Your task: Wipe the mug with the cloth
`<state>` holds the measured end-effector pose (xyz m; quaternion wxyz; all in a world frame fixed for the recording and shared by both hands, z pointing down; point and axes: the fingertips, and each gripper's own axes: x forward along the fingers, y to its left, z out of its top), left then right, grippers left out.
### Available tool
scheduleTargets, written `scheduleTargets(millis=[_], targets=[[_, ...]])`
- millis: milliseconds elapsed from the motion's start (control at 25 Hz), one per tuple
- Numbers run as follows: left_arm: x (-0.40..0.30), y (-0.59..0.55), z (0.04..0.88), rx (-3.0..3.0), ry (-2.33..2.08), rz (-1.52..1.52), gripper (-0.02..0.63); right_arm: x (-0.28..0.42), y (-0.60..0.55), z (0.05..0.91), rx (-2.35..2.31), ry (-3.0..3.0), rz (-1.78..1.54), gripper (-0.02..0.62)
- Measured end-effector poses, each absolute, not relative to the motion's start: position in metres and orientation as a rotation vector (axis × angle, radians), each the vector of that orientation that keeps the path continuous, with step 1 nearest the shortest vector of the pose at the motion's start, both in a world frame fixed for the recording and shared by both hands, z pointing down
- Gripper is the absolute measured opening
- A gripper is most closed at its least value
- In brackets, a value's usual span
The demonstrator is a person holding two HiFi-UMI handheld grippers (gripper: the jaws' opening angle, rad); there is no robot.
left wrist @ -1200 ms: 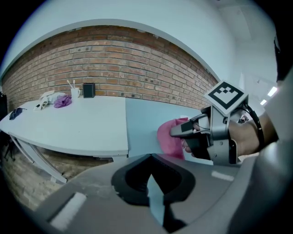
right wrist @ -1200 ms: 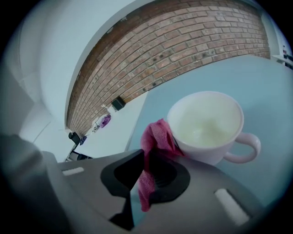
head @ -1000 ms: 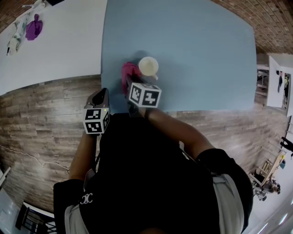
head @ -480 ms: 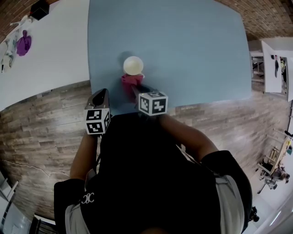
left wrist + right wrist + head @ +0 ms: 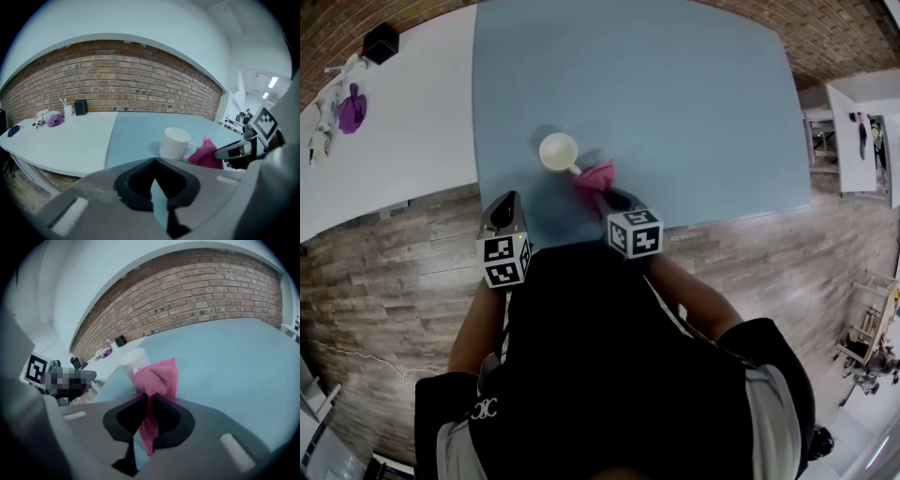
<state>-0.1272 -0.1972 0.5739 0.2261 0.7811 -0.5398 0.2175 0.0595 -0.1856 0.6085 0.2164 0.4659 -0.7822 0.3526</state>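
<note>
A white mug [image 5: 559,152] stands upright on the blue table [image 5: 694,84] near its front edge. My right gripper [image 5: 607,195] is shut on a pink cloth [image 5: 596,175], which hangs against the mug's right side by the handle. In the right gripper view the cloth [image 5: 157,378] bunches out of the shut jaws [image 5: 149,401] and covers part of the mug [image 5: 132,359]. My left gripper [image 5: 503,204] hovers at the table's front edge, left of the mug, shut and empty. The left gripper view shows the mug [image 5: 175,143], the cloth [image 5: 205,152] and my right gripper [image 5: 236,151] to the right.
A white table [image 5: 403,122] adjoins the blue one on the left. At its far end lie a purple item [image 5: 351,107] and a black box [image 5: 381,42]. A brick wall [image 5: 117,75] runs behind both tables. Wood floor lies below the near edge.
My right gripper has carried the cloth round the mug's near side, from its left to its right. The left gripper has stayed by the table edge.
</note>
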Motion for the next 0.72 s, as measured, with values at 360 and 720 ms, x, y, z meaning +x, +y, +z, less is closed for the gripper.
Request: scheduleTargets(millis=[360, 720], targets=[[-0.119, -0.208, 0.533, 2.179, -1.618, 0.502, 0.008, 0.107, -0.232, 0.547, 1.406, -2.407, 0.612, 0.048], [-0.119, -0.214, 0.494, 2.175, -1.776, 0.441, 0.008, 0.119, -0.266, 0.465, 1.449, -2.636, 0.390, 0.048]])
